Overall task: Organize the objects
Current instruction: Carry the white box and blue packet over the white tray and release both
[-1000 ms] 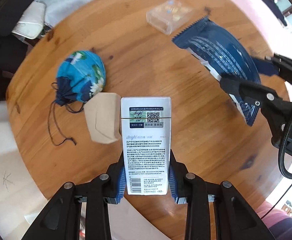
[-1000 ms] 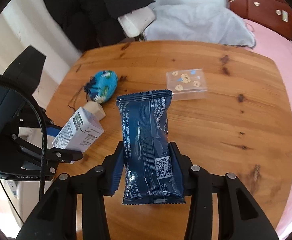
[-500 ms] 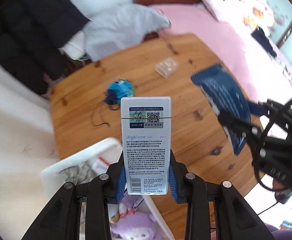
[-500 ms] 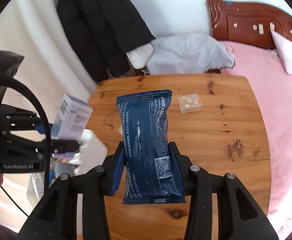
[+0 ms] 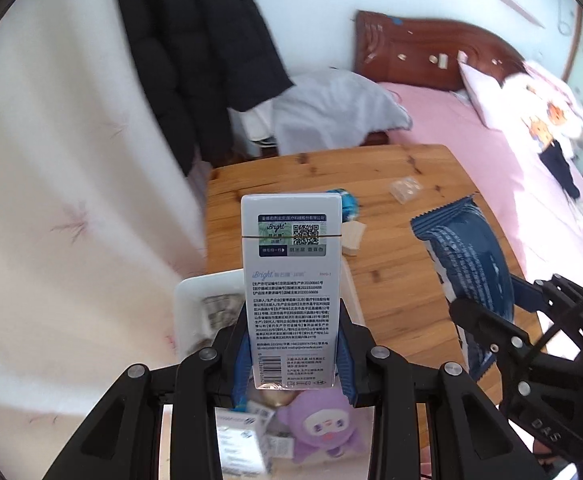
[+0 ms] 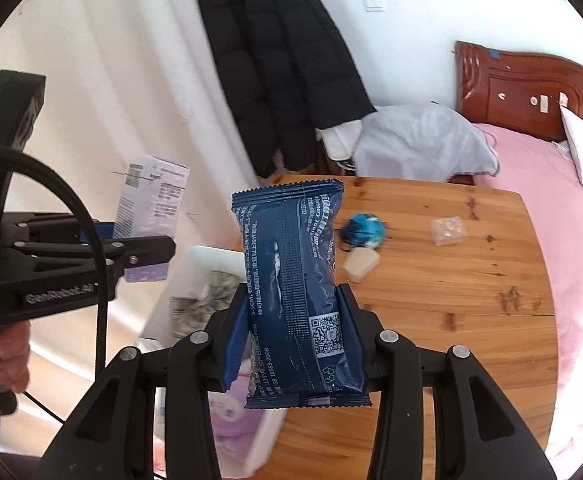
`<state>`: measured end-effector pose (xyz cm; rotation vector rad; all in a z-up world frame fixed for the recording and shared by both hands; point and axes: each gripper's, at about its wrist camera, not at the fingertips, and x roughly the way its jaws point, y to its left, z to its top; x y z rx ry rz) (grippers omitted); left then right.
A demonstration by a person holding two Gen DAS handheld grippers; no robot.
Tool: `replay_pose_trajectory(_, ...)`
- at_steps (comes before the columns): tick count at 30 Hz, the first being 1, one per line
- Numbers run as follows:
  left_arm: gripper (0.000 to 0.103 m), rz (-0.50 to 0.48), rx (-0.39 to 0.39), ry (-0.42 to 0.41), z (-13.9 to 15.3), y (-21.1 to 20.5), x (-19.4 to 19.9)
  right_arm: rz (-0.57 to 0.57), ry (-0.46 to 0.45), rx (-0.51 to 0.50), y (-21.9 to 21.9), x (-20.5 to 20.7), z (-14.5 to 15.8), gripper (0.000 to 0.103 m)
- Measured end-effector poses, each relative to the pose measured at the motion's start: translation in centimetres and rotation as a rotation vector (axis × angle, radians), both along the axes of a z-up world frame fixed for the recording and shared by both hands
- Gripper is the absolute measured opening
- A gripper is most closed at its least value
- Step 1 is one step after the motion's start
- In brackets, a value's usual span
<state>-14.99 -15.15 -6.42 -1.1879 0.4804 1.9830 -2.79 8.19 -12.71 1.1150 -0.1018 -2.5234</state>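
Grip, left: my left gripper (image 5: 293,354) has its fingers clenched on the white box (image 5: 291,280), upright at frame centre in the left wrist view.
Grip, right: my right gripper (image 6: 291,344) grasps the blue packet (image 6: 297,280) low on its sides, its top edge pointing to the top of the frame.
Bin: a white bin (image 5: 187,300) sits below and left of the worktop (image 5: 391,208). In the left view it lies under the box, at lower centre. A purple plush (image 5: 323,428), a small carton (image 5: 239,444) and some printed packs already lie in it.
Done so far: I judge two items lifted clear of the worktop and carried over the bin's side; neither is dropped yet.
Left on worktop: a blue pouch (image 6: 365,230), a beige block (image 6: 359,266) just beside it, and a clear case (image 6: 447,230) well apart toward the right.
Remaining: as I read it, release both items into the bin, then fetch those three.
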Motion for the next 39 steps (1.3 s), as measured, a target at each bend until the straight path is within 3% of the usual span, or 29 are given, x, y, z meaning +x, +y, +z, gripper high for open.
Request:
replay_pose_trajectory(7, 0.036, 0.085, 0.017, -0.002, -0.2, -3.6, -1.9, 0.001, -0.004, 0.002, -3.7, 1.5, 1.0, 0.045)
replay_pose_trajectory(15, 0.036, 0.146, 0.016, 0.033, -1.4, -6.4, -3.7, -0.014, -0.063, 0.059, -6.9, 1.8, -0.2, 0.045)
replay_pose_trajectory(22, 0.036, 0.112, -0.022, -0.022, -4.6, -6.4, -5.1, -0.028, -0.156, 0.074, -8.4, 0.9, -2.3, 0.045)
replay_pose_trajectory(32, 0.037, 0.078, -0.042, -0.057, -6.4, -5.0, -6.4, -0.004, -0.239, 0.107, -10.1, 0.0, -4.2, 0.047)
replay_pose_trajectory(33, 0.041, 0.076, -0.041, -0.064, -6.4, -5.0, -6.5, 0.000, -0.254, 0.115, -10.2, -0.1, -4.6, 0.048)
replay_pose_trajectory(36, 0.067, 0.057, -0.035, -0.075, -6.4, -4.9, -6.6, 0.009, -0.291, 0.105, -10.2, -0.3, -5.3, 0.049)
replay_pose_trajectory(39, 0.068, 0.061, -0.031, -0.076, -6.3, -5.2, -6.9, 0.003, -0.285, 0.098, -10.0, -0.4, -5.2, 0.049)
